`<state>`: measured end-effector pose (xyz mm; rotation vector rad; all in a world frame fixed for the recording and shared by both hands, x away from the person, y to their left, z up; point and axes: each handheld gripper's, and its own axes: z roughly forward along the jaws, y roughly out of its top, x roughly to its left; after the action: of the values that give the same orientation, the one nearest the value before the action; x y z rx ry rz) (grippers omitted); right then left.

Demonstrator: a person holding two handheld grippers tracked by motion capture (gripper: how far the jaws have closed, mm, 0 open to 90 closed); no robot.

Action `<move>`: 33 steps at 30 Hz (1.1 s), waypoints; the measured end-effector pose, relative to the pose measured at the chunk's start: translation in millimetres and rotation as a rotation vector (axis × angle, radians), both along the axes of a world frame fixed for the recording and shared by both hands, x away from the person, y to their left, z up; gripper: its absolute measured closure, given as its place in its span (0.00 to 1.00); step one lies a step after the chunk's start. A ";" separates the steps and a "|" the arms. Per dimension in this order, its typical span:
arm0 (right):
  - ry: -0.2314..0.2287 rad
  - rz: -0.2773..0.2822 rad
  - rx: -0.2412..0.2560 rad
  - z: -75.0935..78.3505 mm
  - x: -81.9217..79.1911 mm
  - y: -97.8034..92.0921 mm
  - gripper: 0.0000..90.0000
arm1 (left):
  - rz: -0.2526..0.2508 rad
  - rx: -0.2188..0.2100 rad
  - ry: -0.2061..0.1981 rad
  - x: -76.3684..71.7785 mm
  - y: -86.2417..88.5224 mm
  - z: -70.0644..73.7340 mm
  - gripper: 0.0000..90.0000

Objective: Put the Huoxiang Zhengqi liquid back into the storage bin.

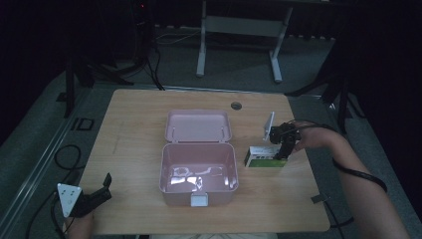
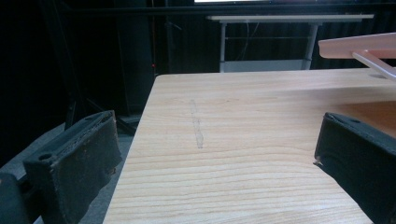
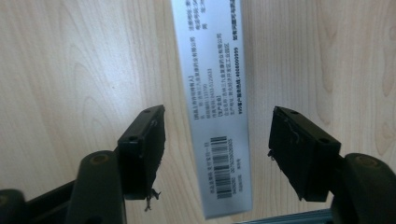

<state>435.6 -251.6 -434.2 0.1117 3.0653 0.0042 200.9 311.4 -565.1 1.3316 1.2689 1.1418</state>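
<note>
At table centre: a pink lidded box (image 1: 198, 172) stands open, its lid (image 1: 198, 125) laid back flat on the far side; a white latch tab sits at its near wall.
Box contents: a few pieces of clear crinkled wrapping (image 1: 189, 178) lie on the bottom; what they are cannot be told.
Carton: a small white and green carton (image 1: 263, 157) lies on the table just right of the pink box, apart from it; in the right gripper view its printed face with a barcode (image 3: 215, 107) lies flat on the wood.
Surface: a light wooden table (image 1: 134, 124) with a round grommet (image 1: 236, 105) near its far edge and a faint grey streak (image 2: 198, 125) on the left part.
Room: dark, with grey floor, cables at the left, and the white legs of another table (image 1: 239, 30) beyond.
Right gripper (image 1: 281, 149): directly above the carton, pointing down; jaws wide apart, one on each side of the carton, neither pad touching it, nothing gripped.
Left gripper (image 1: 92, 196): at the near left corner of the table, well apart from the box; jaws wide apart, holding nothing, bare wood between them.
</note>
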 end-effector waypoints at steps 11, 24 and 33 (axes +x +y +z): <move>0.051 0.006 -0.049 -25.1 11.5 -0.1 0.54 | 0.000 -0.001 0.000 0.0 0.0 0.0 0.00; 0.086 0.041 -0.055 -32.4 10.3 5.7 0.68 | -0.001 0.001 -0.001 0.1 -0.2 0.0 0.00; 0.107 0.031 -0.042 -27.2 1.5 8.2 0.69 | -0.001 0.001 0.001 0.1 -0.1 0.0 0.00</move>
<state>437.1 -243.4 -461.5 0.0631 3.1716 -0.0667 201.0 311.3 -565.0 1.3337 1.2689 1.1414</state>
